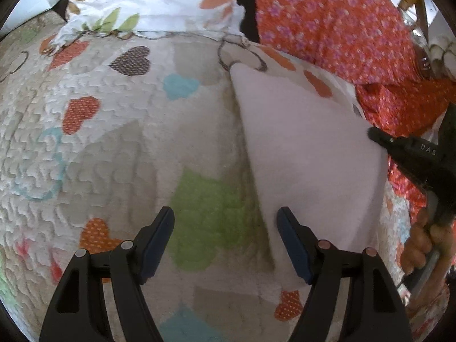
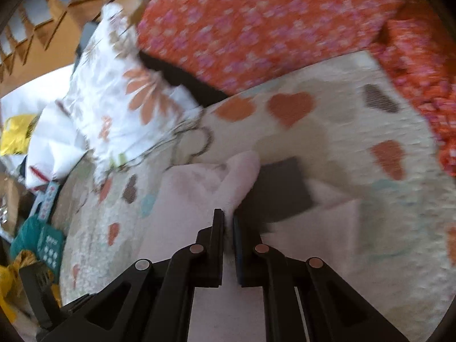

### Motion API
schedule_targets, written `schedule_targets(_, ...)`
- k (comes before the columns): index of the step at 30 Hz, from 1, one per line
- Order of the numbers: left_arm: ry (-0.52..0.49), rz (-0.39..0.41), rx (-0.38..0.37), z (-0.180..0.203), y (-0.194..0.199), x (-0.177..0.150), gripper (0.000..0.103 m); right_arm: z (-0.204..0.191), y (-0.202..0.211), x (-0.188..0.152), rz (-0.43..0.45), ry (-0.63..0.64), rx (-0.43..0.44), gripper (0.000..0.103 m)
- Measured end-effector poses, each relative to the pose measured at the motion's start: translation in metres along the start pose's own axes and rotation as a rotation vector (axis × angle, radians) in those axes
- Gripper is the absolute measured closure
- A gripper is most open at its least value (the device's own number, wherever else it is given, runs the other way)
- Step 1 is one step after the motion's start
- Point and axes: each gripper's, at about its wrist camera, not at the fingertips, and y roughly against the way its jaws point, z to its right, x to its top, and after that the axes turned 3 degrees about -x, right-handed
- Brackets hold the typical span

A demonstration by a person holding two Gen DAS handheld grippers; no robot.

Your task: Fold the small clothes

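The cloth (image 1: 307, 154), a small pale pink piece, lies on the quilt (image 1: 114, 131) toward its far right part, just below the orange spread (image 1: 327, 20) and right of the floral pillow (image 1: 159, 2) at the quilt's far edge. The step in hand looks like a fold in mid-carry: the right gripper (image 2: 228, 219) has its jaws pressed nearly together on a raised edge of the cloth, a thin ridge of fabric pinched between the pads and a flap standing up just beyond the tips, with a dark shadow under it. The right wrist view is blurred, so how much fabric is caught is hard to judge. In the left wrist view the right gripper's black tip meets the cloth at its right edge. The left gripper (image 1: 225, 213) holds nothing; its jaws stand wide apart low over the quilt, the right finger (image 1: 290, 239) over or against the cloth's near left edge, and contact cannot be told. Next, the lifted edge probably needs laying across onto the opposite edge, while the left gripper could pin the near side so the cloth does not slide.
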Motion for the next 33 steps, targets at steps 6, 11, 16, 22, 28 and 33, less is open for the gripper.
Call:
schedule_targets(6, -0.031, -0.051, 0.013, 0.011, -0.020, -0.007, 0.028, 0.050, -0.007, -0.004, -0.099, -0.105, -0.081, 0.092)
schedule_targets(11, 0.003, -0.063, 0.001, 0.003, -0.021, -0.004, 0.028, 0.059, 0.006, -0.003, -0.088, -0.153, 0.030, 0.065)
schedule_targets(16, 0.036, -0.063, -0.036, -0.006, -0.015, -0.003, 0.028, 0.058, 0.003, -0.011, -0.131, -0.123, 0.044, 0.061)
schedule_targets(22, 0.022, -0.041, -0.059, 0.001, -0.009, -0.004, 0.028, 0.070, -0.010, -0.032, -0.212, -0.146, 0.089, 0.061)
schedule_targets(28, 0.023, -0.040, -0.052, 0.003, -0.010, -0.005, 0.028, 0.070, -0.032, -0.050, -0.258, -0.172, 0.156, 0.057)
schedule_targets(33, 0.029, -0.027, -0.044, 0.002, -0.006, -0.003, 0.028, 0.040, -0.025, -0.052, -0.238, -0.122, 0.256, 0.088)
